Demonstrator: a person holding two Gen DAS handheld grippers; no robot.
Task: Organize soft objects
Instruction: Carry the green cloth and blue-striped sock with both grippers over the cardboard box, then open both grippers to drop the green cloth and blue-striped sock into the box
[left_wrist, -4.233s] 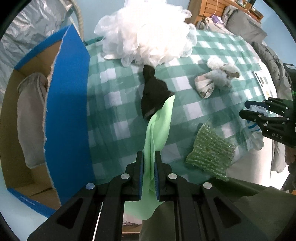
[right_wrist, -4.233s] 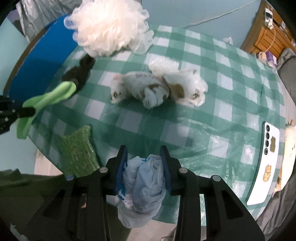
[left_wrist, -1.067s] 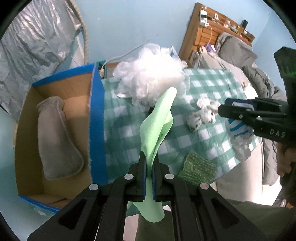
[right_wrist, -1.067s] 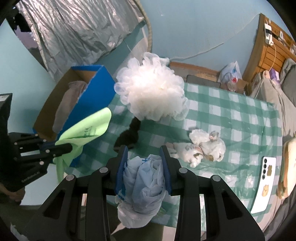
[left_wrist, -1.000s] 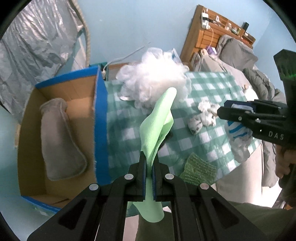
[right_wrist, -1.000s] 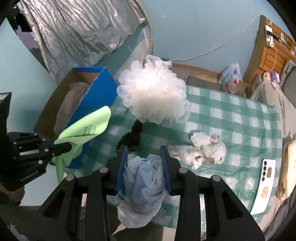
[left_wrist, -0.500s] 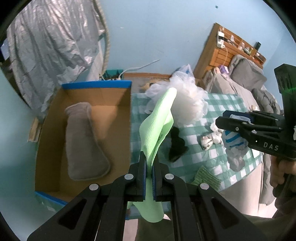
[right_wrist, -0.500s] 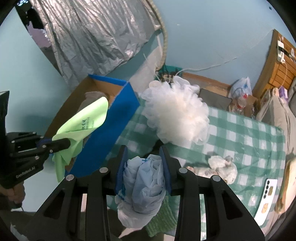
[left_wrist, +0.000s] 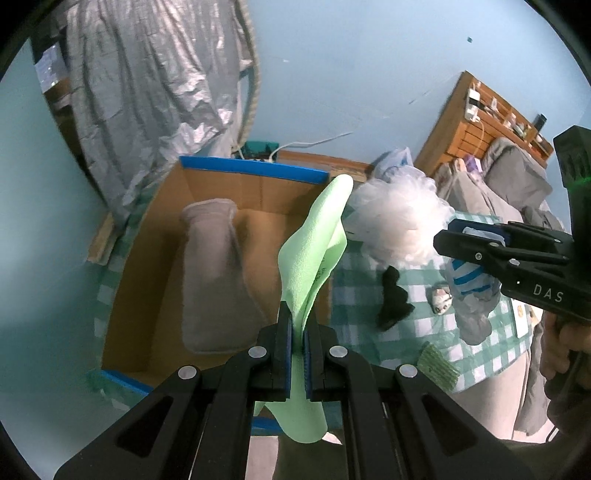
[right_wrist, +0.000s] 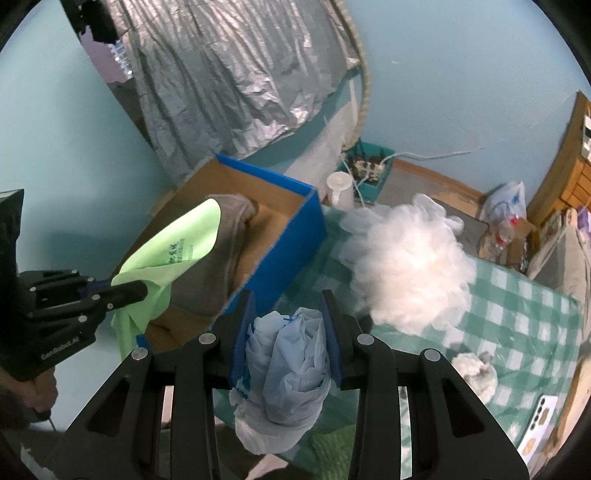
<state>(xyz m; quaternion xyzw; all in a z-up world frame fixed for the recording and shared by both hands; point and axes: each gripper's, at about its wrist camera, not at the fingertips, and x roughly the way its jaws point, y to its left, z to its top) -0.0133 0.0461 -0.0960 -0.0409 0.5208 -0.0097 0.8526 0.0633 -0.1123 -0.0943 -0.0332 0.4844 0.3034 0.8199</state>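
My left gripper (left_wrist: 297, 325) is shut on a light green cloth (left_wrist: 314, 251), which stands up from the pads and hangs below them, over the open cardboard box (left_wrist: 255, 192) with blue edges. A grey soft pouch (left_wrist: 218, 273) lies inside the box. My right gripper (right_wrist: 287, 317) is shut on a bundled pale blue plastic bag (right_wrist: 286, 365), held near the box's blue corner (right_wrist: 288, 243). The left gripper (right_wrist: 142, 290) with the green cloth (right_wrist: 173, 247) shows at the left of the right wrist view. The right gripper (left_wrist: 443, 243) shows at the right of the left wrist view.
On the green checked tablecloth (left_wrist: 373, 336) lie a big white mesh puff (right_wrist: 410, 269), a black sock (left_wrist: 393, 299), a small white plush (right_wrist: 476, 373), a green knit pad (left_wrist: 437, 365) and a phone (right_wrist: 535, 435). Silver foil sheeting (right_wrist: 240, 74) hangs behind the box.
Both grippers have swung left from over the table toward the box, each keeping its load. The box interior now fills more of both views.
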